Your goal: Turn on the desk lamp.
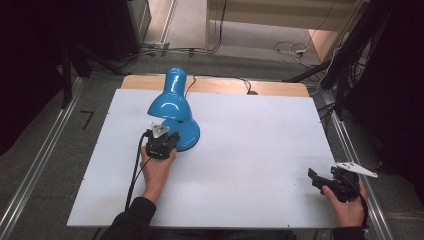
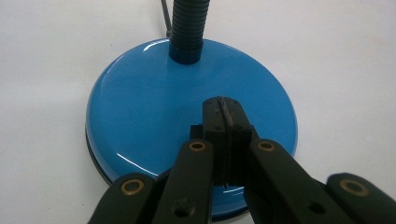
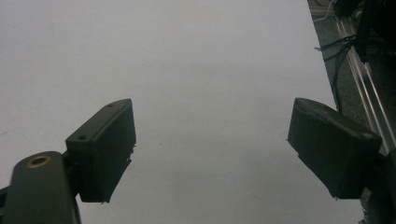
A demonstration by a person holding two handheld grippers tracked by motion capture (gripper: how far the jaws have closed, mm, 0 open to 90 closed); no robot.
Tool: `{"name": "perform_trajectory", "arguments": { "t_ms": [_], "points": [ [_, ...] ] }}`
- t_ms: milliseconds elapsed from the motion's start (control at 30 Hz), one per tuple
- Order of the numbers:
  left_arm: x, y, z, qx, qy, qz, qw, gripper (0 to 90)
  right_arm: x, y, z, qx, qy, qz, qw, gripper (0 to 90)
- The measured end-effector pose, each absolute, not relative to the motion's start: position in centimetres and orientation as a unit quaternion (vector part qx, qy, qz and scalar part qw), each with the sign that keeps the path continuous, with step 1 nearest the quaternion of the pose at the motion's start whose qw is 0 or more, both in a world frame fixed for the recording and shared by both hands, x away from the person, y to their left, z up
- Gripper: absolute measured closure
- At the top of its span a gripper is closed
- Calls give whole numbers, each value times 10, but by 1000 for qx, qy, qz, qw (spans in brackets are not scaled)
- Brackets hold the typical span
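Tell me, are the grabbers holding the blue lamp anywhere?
No. The left gripper is shut, its tips over the lamp base with nothing between them. The right gripper is open over bare table.

Lamp (image 1: 175, 107) on table (image 1: 250, 150), rear-left

My lamp (image 1: 172, 107) is glossy bright blue, its ribbed neck (image 2: 188, 25) darker blue. My desk (image 1: 250, 150) is plain white with a light wood edge. My left gripper (image 2: 224, 114) and right gripper (image 3: 210, 144) are matte black with brass-coloured rivets.
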State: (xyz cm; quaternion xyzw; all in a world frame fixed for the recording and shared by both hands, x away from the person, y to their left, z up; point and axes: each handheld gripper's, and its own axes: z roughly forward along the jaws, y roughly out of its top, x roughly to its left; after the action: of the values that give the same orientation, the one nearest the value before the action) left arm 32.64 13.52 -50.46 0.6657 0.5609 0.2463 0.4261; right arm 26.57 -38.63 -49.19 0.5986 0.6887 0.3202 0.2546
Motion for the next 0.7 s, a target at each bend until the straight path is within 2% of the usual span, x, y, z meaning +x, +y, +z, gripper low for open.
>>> {"name": "perform_trajectory", "arguments": {
  "t_ms": [700],
  "points": [
    [325, 134, -505, 672, 554, 256, 420, 900, 266, -387, -492, 598, 690, 320, 253, 138]
  ]
}}
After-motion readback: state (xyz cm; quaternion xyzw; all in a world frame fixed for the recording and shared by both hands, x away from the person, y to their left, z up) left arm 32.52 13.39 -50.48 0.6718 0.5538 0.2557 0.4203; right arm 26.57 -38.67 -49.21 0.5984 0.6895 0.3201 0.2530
